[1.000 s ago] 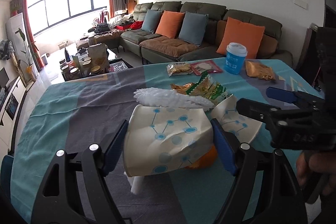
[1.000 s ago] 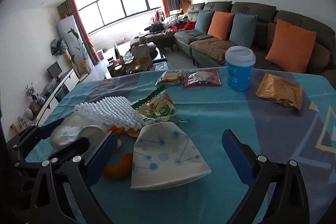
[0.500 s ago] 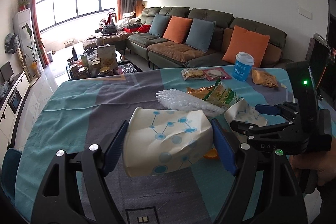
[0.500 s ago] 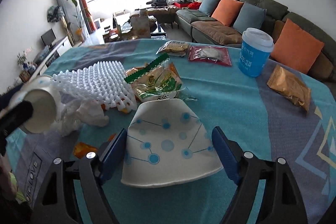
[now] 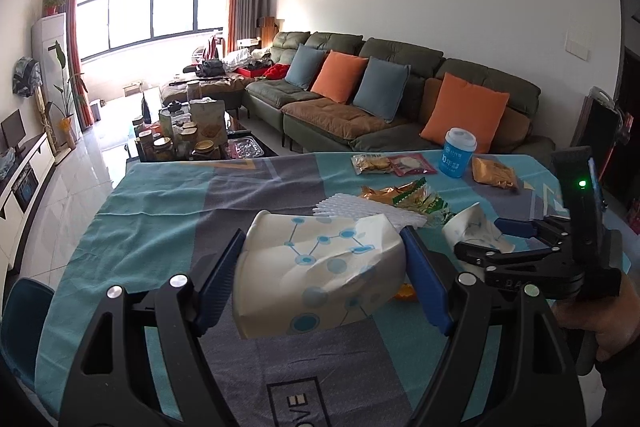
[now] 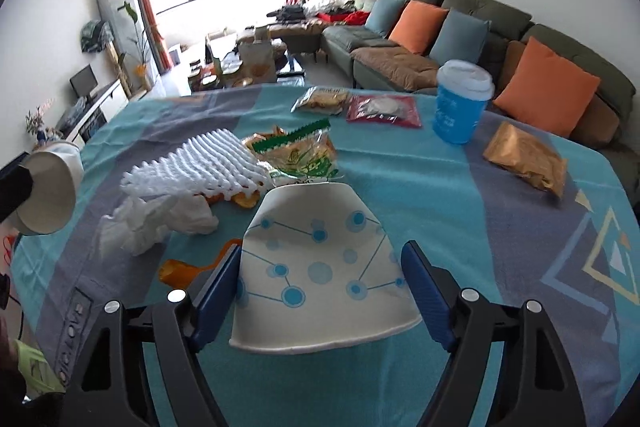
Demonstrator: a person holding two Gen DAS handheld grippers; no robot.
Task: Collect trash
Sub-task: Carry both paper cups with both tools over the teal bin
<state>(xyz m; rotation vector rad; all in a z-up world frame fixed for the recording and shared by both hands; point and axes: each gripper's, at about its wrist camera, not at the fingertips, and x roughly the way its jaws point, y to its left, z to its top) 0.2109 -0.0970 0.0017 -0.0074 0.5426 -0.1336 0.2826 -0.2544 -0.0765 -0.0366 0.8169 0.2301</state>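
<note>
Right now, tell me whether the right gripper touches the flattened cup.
Touching: in the right wrist view, the right gripper has both blue fingers pressed against the flattened cup.

The crushed white paper cup with blue dots (image 5: 320, 277) hides most of the small orange peel (image 5: 404, 293) behind it. The white foam fruit net (image 6: 196, 163) covers part of the green and yellow snack bag (image 6: 298, 155). The writing on the blue cup with a white lid (image 6: 460, 103) is too small to read.

Bare cloth (image 6: 460, 211) right of flattened cup (image 6: 320, 267), tissue (image 6: 160, 223), foam net (image 6: 196, 167) crowding left
</note>
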